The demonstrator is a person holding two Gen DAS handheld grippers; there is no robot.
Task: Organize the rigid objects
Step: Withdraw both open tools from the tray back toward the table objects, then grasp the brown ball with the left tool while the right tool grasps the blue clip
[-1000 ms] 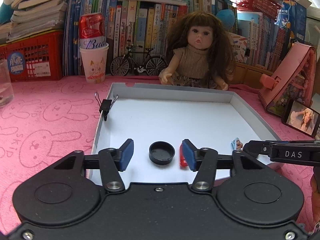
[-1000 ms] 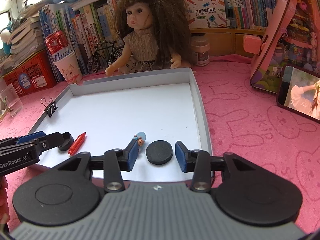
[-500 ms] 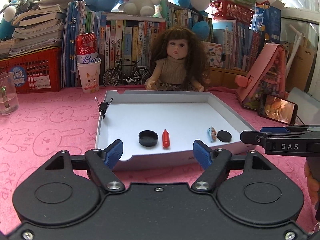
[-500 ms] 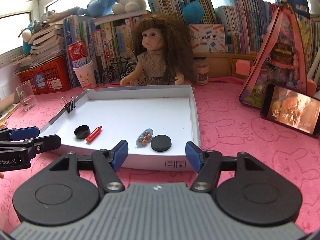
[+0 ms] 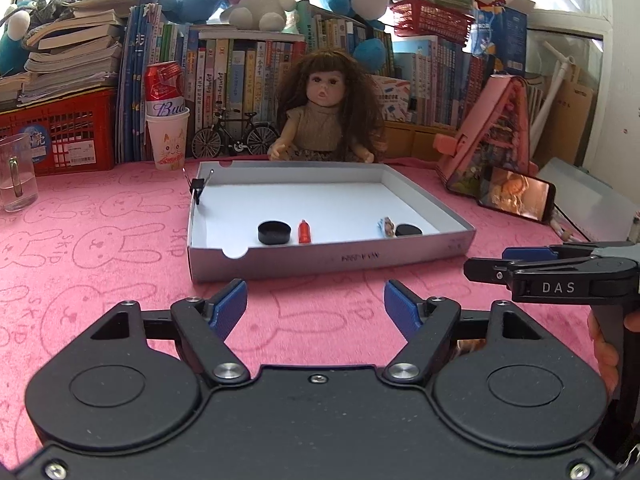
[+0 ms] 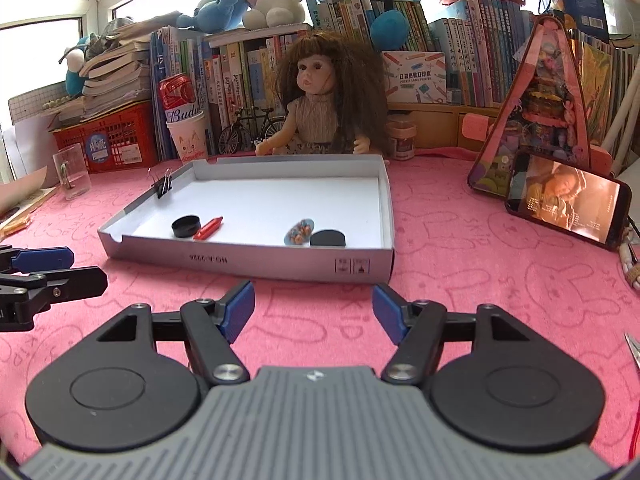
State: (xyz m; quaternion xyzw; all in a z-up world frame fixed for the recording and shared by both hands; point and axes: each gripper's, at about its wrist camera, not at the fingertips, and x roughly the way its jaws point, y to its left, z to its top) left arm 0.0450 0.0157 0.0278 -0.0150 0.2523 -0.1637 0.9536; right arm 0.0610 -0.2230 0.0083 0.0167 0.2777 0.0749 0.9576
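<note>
A shallow white box tray (image 5: 320,258) (image 6: 248,258) lies on the pink cloth. In it lie a black cap (image 5: 273,232) (image 6: 185,226), a red crayon (image 5: 304,231) (image 6: 208,228), a small patterned oval piece (image 5: 387,226) (image 6: 299,232) and a black disc (image 5: 409,230) (image 6: 327,237). A black binder clip (image 5: 197,185) (image 6: 163,187) grips the tray's left wall. My left gripper (image 5: 315,308) is open and empty, in front of the tray. My right gripper (image 6: 313,310) is open and empty, also in front of the tray.
A doll (image 5: 326,120) sits behind the tray before a row of books. A paper cup with a can (image 5: 167,136), a red basket (image 5: 60,136) and a glass mug (image 5: 16,178) stand at the left. A pink toy house (image 5: 492,140) and a phone (image 5: 516,198) stand right.
Both grippers have drawn back out of the tray toward me and opened wider. The black cap and the black disc stay lying in the tray.
</note>
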